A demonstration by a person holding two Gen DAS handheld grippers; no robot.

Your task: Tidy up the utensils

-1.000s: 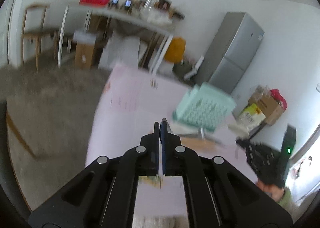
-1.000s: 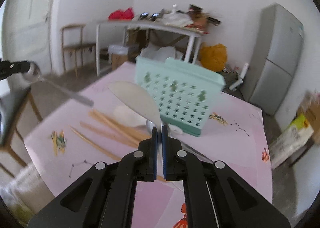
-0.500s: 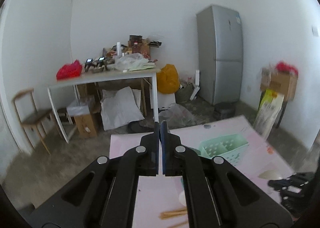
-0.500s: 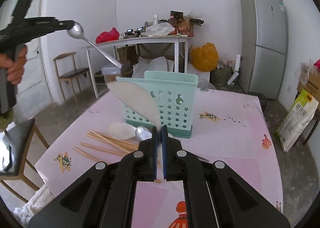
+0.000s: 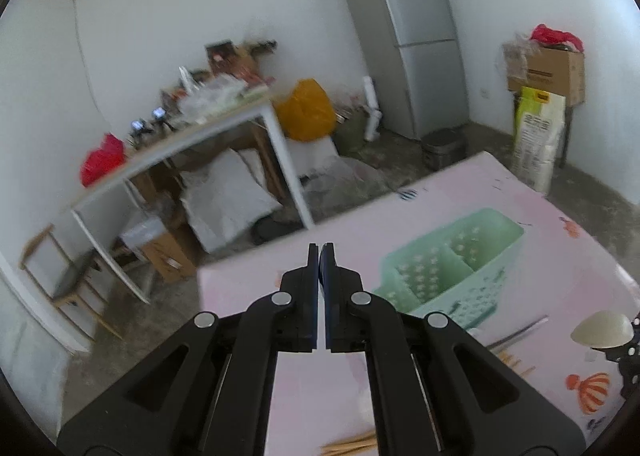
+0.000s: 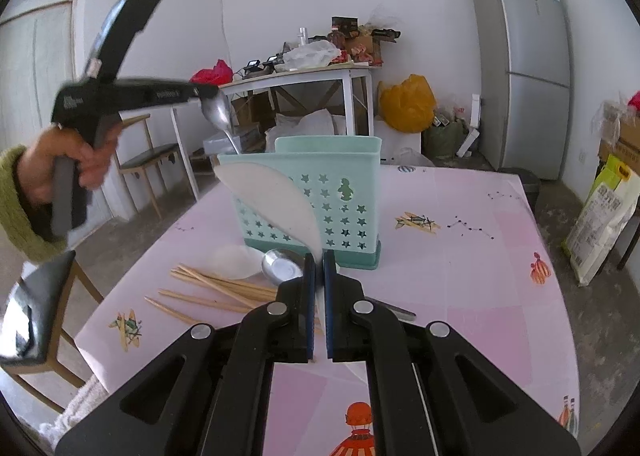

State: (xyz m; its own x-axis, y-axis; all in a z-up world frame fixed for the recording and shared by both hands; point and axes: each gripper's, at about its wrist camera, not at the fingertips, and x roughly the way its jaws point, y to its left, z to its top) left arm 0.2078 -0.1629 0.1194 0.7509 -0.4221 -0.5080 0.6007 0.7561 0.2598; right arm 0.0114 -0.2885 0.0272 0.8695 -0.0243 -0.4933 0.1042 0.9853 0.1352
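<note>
The left gripper [image 6: 198, 91], jaws clamped on a spoon [image 6: 218, 112] whose handle slants down toward the caddy [image 6: 340, 192], is poised above its left compartment, while the right gripper [image 6: 319, 268], nearer, pinches a white paddle [image 6: 272, 200] before it.

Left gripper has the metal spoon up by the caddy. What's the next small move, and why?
Probably lower the left gripper so the metal spoon, hanging handle-down behind the green caddy, slides into a compartment before releasing.
</note>
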